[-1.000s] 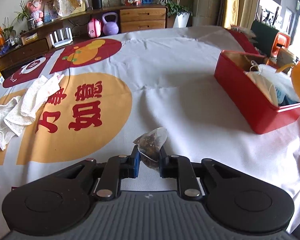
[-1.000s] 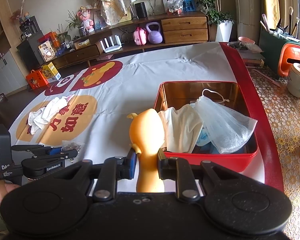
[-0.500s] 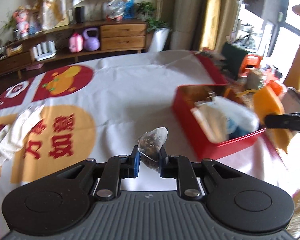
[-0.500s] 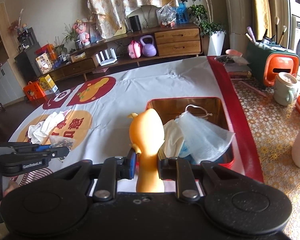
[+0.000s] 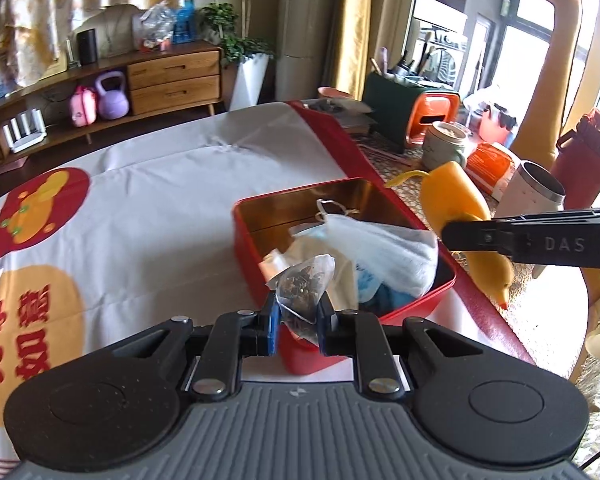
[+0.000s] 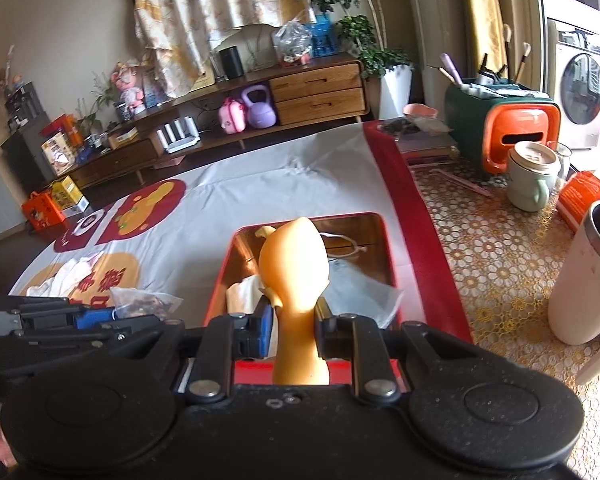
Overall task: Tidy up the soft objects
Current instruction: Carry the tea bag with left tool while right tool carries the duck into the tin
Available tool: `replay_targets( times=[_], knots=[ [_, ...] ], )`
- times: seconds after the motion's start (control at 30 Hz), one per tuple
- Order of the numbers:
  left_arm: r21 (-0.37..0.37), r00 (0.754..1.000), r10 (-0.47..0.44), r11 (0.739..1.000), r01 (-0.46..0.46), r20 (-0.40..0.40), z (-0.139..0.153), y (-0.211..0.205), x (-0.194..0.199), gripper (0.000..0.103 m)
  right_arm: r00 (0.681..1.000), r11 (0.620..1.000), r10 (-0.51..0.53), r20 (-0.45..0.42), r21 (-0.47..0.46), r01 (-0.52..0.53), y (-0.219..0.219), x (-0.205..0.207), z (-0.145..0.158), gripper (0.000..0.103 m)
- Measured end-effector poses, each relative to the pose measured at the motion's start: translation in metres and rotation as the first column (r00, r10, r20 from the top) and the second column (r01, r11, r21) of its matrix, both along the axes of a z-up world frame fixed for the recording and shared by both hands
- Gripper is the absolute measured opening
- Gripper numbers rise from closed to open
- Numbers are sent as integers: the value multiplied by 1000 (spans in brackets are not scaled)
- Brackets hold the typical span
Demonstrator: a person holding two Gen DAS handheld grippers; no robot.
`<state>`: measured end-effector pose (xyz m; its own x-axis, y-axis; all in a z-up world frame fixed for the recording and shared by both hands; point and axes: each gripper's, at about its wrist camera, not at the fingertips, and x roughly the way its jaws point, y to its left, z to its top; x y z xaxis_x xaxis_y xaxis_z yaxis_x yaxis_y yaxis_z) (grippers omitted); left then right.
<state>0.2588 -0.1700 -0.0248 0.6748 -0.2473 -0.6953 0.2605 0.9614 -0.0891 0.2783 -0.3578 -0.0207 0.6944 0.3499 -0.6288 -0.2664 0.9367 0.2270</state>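
My left gripper (image 5: 298, 318) is shut on a clear sachet of dried brown bits (image 5: 302, 292), held just above the near corner of the red tin box (image 5: 260, 276). The box holds a white mesh bag (image 5: 380, 242) and cloths. My right gripper (image 6: 294, 322) is shut on an orange rubber duck (image 6: 296, 268), held above the near edge of the red tin box (image 6: 216, 292). The duck also shows in the left wrist view (image 5: 460, 208), right of the box. The left gripper and sachet (image 6: 144, 302) sit left of the box in the right wrist view.
A white cloth (image 6: 66, 280) lies on the printed tablecloth far left. Beyond the table's red right edge (image 6: 420, 216) stand a white tumbler (image 6: 584, 276), a green mug (image 6: 530, 180) and an orange-green bin (image 6: 504, 128). A sideboard lines the back wall.
Both grippers have moved toward the red box. The left gripper swung right with the sachet to the box's near corner. The right gripper brought the duck over the box's near edge.
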Motion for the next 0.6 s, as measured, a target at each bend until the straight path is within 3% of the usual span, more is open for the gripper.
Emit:
replay_targets(
  times=[0.33,0.6],
  knots=[
    [24,1000,-30,999,30,-5,-17,-31,39,18,998,1000,-11,-61,-20,10,-10,47,-20,20],
    [92,999,-33,995,34,-7,-38,-44,61,18,995,999,-2,-102,-37,-2,-6,76,-40,20]
  ],
)
